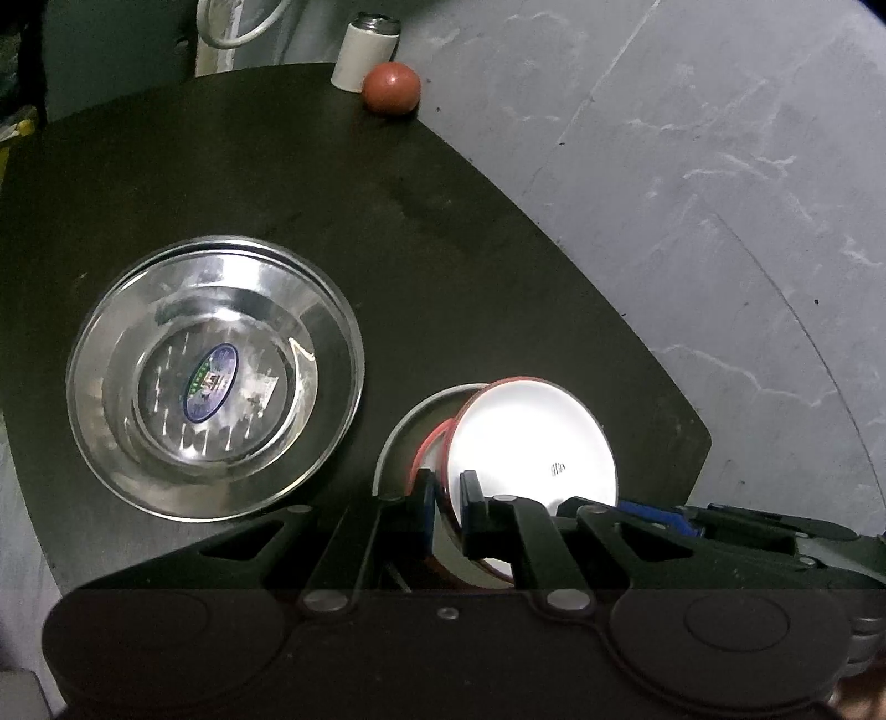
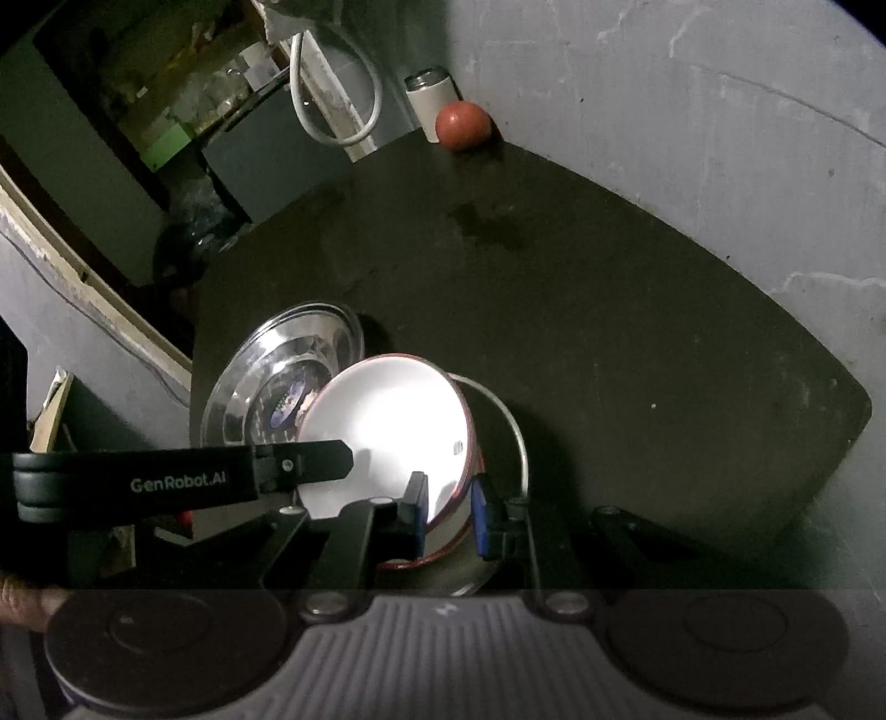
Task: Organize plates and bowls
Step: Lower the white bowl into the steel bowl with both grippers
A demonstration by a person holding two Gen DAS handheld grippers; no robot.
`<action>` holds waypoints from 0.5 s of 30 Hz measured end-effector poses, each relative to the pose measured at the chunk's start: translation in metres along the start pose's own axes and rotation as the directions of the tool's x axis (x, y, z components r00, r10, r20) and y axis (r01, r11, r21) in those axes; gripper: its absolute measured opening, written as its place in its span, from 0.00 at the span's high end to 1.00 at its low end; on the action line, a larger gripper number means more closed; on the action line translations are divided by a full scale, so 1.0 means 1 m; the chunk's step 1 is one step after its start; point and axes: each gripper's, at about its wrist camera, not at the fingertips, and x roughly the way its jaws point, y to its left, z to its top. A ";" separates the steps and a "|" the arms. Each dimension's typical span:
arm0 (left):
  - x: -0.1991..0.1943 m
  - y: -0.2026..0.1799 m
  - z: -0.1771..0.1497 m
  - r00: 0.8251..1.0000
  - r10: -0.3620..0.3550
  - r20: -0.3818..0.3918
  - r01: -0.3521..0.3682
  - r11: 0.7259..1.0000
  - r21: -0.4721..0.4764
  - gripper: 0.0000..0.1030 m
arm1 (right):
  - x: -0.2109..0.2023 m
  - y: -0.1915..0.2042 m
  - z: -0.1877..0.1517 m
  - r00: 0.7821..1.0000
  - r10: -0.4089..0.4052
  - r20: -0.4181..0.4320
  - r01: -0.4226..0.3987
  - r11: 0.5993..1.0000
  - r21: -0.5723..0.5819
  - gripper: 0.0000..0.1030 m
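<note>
Both tools sit closest to the lens, each pinching the same white enamel bowl with a red rim [image 1: 531, 437]. From the left wrist view, the left tool [image 1: 447, 501] has its blue pads clamped on the near-left part of the rim, one pad inside and one outside. From the right wrist view, the right tool [image 2: 449, 509] nips the near-right part of the rim in the same way, with the left tool's black arm reaching in from the left. Two grips on opposite sides probably keep the bowl steady as it is carried, tilted, above the dark desk [image 1: 443, 232].

Far left on the desk rests a wide shiny steel plate [image 1: 213, 376], empty apart from an oval blue sticker [image 1: 210, 382] in its middle. Right of it, directly under the held bowl, lies a second round dish with a pale grey rim [image 1: 404, 426]; most of it is hidden, so I cannot tell whether anything is in it. The white bowl looks empty inside and appears headed for that dish, likely to nest or stack there.

At the far edge stand a white cylindrical can with a metal top [image 1: 365, 52] and, just right of it, a reddish round ball [image 1: 391, 88].
</note>
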 end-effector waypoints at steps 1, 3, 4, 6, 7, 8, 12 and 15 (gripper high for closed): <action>-0.001 0.000 -0.001 1.000 0.002 -0.001 -0.002 1.000 -0.003 0.92 | 0.001 0.000 0.000 1.000 0.001 -0.003 -0.001 1.000 -0.003 0.82; -0.001 0.001 -0.001 1.000 0.002 -0.003 -0.002 1.000 -0.012 0.92 | 0.002 0.001 0.001 1.000 0.003 -0.011 -0.003 1.000 -0.008 0.82; -0.001 0.001 -0.002 1.000 0.000 -0.003 0.000 1.000 -0.016 0.92 | 0.002 0.002 0.003 1.000 0.002 -0.014 -0.003 1.000 -0.013 0.82; -0.002 0.001 -0.003 1.000 0.000 -0.002 -0.001 1.000 -0.020 0.92 | 0.003 0.003 0.003 1.000 -0.004 -0.022 0.004 1.000 -0.020 0.82; -0.002 0.001 -0.003 1.000 -0.001 -0.002 0.001 1.000 -0.023 0.92 | 0.004 0.003 0.004 1.000 -0.006 -0.027 0.005 1.000 -0.020 0.82; -0.001 0.001 -0.003 1.000 -0.002 -0.003 0.002 1.000 -0.027 0.92 | 0.004 0.003 0.004 1.000 -0.007 -0.031 0.006 1.000 -0.021 0.82; -0.001 0.001 -0.005 1.000 -0.004 -0.005 0.004 0.999 -0.040 0.91 | 0.004 0.002 0.005 0.999 -0.008 -0.039 0.007 1.000 -0.025 0.81; 0.000 0.001 -0.005 1.000 -0.002 -0.009 0.002 0.999 -0.044 0.91 | 0.005 0.002 0.007 0.999 -0.007 -0.048 0.006 1.000 -0.027 0.81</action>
